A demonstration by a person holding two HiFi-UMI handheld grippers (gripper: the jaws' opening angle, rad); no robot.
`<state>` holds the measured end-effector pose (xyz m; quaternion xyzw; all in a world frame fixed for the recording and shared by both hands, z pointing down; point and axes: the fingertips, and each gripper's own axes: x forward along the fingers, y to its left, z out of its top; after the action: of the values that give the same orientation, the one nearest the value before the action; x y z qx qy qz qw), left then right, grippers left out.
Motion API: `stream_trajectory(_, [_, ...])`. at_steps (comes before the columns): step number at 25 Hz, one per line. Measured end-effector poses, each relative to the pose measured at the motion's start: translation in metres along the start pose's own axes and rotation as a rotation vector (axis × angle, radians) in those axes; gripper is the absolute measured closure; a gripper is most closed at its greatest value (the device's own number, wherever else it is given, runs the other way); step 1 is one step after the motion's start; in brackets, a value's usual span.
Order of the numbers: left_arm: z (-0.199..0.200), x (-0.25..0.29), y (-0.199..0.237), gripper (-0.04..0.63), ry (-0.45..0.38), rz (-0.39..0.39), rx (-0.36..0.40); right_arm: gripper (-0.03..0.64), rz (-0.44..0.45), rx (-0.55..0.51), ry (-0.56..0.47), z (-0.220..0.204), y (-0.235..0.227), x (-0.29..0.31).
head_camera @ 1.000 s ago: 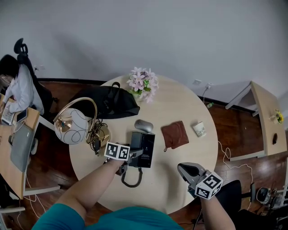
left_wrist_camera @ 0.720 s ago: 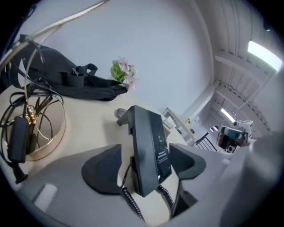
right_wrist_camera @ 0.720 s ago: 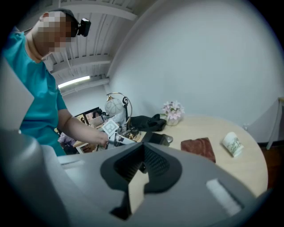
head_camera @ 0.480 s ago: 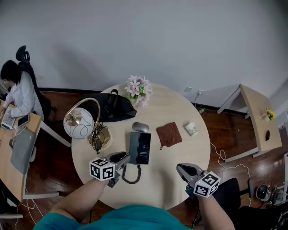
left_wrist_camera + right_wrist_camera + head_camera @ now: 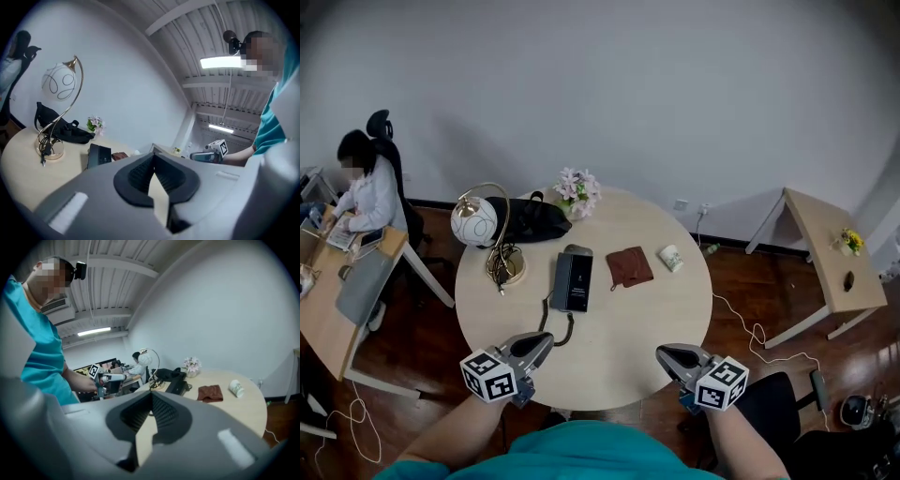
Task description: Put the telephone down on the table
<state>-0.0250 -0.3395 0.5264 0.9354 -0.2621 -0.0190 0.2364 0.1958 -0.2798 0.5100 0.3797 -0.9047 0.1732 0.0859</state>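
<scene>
The left claw point(image 5: 542, 342) is closed on nothing at the near edge of the table point(image 5: 666, 314), and the right claw point(image 5: 664, 354) is closed and empty there too. The telephone point(image 5: 572, 281) lies flat near the middle of the table, apart from both.

Both bare forearms reach forward, left gripper point(image 5: 541, 343) and right gripper point(image 5: 665, 354) held well apart, each with jaws together and empty.

We see the black telephone point(image 5: 572, 281) lying flat on the round tabletop point(image 5: 628, 328), a little left of its middle.
</scene>
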Motion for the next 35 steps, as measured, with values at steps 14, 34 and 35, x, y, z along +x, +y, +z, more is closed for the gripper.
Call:
stream_trajectory(14, [-0.041,-0.122,-0.182,0.589,-0.075,0.100,0.023,0.615,0.114,-0.002,-0.027,-0.058,0.112,-0.127])
stream_trajectory(34, [-0.096,-0.381,-0.179,0.589,-0.049,0.018,-0.013,0.615,0.070,-0.009,0.009,-0.101,0.360,-0.061])
stream_trajectory(35, [-0.099,-0.384,-0.183,0.589,-0.046,0.009,-0.015,0.615,0.071,-0.012,0.011,-0.100,0.367,-0.062])
